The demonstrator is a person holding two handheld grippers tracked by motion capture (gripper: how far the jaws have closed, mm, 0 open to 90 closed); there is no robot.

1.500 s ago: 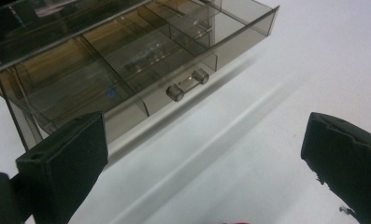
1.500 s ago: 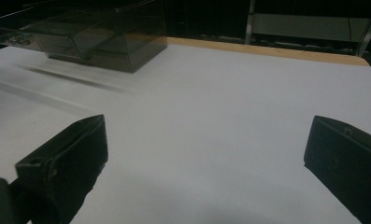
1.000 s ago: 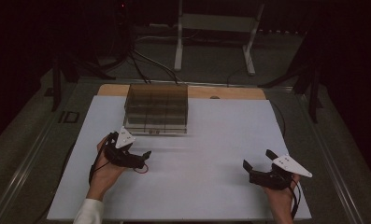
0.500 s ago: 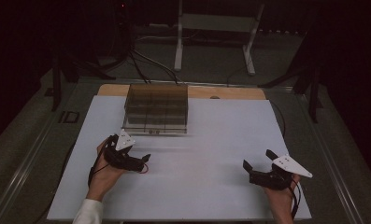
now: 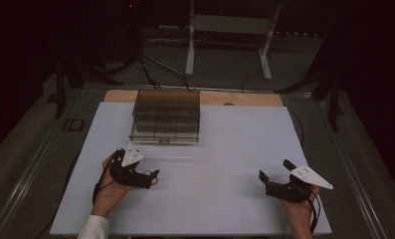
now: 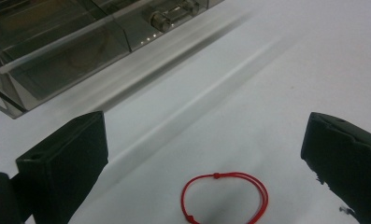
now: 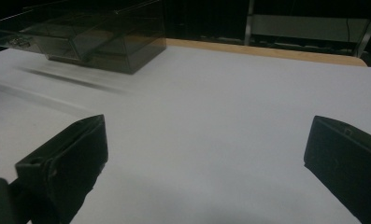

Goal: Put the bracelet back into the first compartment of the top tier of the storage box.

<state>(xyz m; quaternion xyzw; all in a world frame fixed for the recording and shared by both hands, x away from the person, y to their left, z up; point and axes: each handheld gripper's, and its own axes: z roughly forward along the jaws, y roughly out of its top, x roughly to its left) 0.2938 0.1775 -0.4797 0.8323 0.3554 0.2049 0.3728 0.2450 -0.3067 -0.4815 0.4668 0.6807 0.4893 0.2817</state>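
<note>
Thin red string bracelet [image 6: 225, 198], a closed loop of doubled cord with small knots, lies flat on the white tabletop [image 5: 225, 149], right between the jaws of the left gripper [image 6: 206, 158] and just short of their tips. Looks very light, limp, floppy; it will likely collapse and dangle when lifted, and it sits flush to the surface, so the jaws probably need to press down and pinch across one side of the loop, maybe at a knot for better bite. Not fragile, slightly slippery.

Left gripper [image 5: 152, 177] in the high view sits at the near left of the table, hand wrapped under it, forearm coming in from the bottom with a white sleeve, jaws pointing right and a bit forward, spread wide, holding nothing. Right gripper [image 5: 274, 174] rests low at the near right, palm beneath, jaws aimed left and forward, also parted wide and empty [image 7: 206, 158].

Smoky transparent plastic compartment box [image 5: 166, 115] with a small metal latch stands at the far left-centre of the table, well apart from both grippers; its divided cells look empty.
</note>
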